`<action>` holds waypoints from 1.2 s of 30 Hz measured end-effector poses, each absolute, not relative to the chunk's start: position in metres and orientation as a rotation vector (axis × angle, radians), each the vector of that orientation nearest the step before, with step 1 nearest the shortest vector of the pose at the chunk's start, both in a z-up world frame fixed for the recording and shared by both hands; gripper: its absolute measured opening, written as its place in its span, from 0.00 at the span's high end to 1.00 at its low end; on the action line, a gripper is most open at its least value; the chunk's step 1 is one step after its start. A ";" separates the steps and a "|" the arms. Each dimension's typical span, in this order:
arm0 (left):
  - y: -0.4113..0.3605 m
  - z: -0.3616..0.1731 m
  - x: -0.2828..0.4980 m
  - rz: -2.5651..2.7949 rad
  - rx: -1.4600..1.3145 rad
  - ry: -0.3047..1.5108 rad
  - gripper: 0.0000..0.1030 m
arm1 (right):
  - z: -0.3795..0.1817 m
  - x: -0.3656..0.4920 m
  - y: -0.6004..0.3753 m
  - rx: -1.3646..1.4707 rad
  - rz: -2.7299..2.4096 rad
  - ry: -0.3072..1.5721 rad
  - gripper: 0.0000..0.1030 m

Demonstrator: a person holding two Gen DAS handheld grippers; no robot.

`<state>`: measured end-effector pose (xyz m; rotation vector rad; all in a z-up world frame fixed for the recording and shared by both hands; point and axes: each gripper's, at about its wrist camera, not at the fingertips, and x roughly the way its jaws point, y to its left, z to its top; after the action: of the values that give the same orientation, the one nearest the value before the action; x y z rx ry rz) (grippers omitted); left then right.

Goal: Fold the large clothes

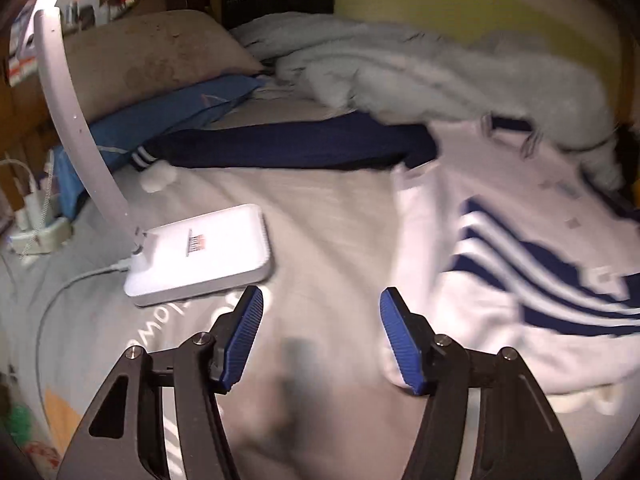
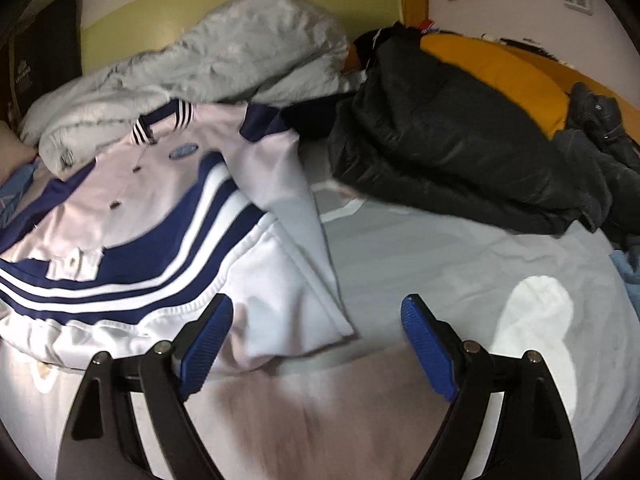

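Observation:
A white jacket with navy stripes (image 2: pixel 160 236) lies flat on the grey bed sheet (image 2: pixel 440 260). In the left wrist view the jacket (image 1: pixel 520 220) is at the right, and its navy sleeve (image 1: pixel 288 148) stretches out to the left. My left gripper (image 1: pixel 320 340) is open and empty above the sheet, just left of the jacket's hem. My right gripper (image 2: pixel 316 344) is open and empty, its left finger over the jacket's lower right corner.
A white desk lamp base (image 1: pixel 200 252) with a curved arm and cable sits on the bed at left. A brown pillow (image 1: pixel 152 56) and blue cloth (image 1: pixel 160 116) lie behind it. A grey fleece blanket (image 2: pixel 200 64) and a black coat (image 2: pixel 440 140) are piled at the back.

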<state>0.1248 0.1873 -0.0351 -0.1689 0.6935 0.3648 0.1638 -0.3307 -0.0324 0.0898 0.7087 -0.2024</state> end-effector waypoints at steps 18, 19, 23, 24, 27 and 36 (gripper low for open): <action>0.175 -0.066 0.140 0.046 -0.426 0.880 0.30 | -0.047 0.165 -0.368 0.444 -0.007 0.806 0.49; 0.174 -0.067 0.141 0.053 -0.416 0.881 0.29 | -0.052 0.166 -0.370 0.462 0.000 0.826 0.52; 0.174 -0.069 0.144 0.098 -0.371 0.853 0.46 | -0.066 0.171 -0.378 0.559 0.070 0.834 0.55; 0.174 -0.069 0.144 0.133 -0.353 0.838 0.74 | -0.066 0.172 -0.378 0.566 0.093 0.830 0.55; 0.180 -0.068 0.142 0.138 -0.391 0.784 0.86 | -0.067 0.175 -0.374 0.563 0.117 0.817 0.72; 0.169 -0.022 0.124 0.193 -0.256 0.610 0.88 | -0.001 0.133 -0.345 0.338 0.064 0.560 0.95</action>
<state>0.1241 0.1693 -0.0218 -0.2555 0.6099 0.1926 0.1334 -0.3453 -0.0008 0.3379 0.5600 0.0643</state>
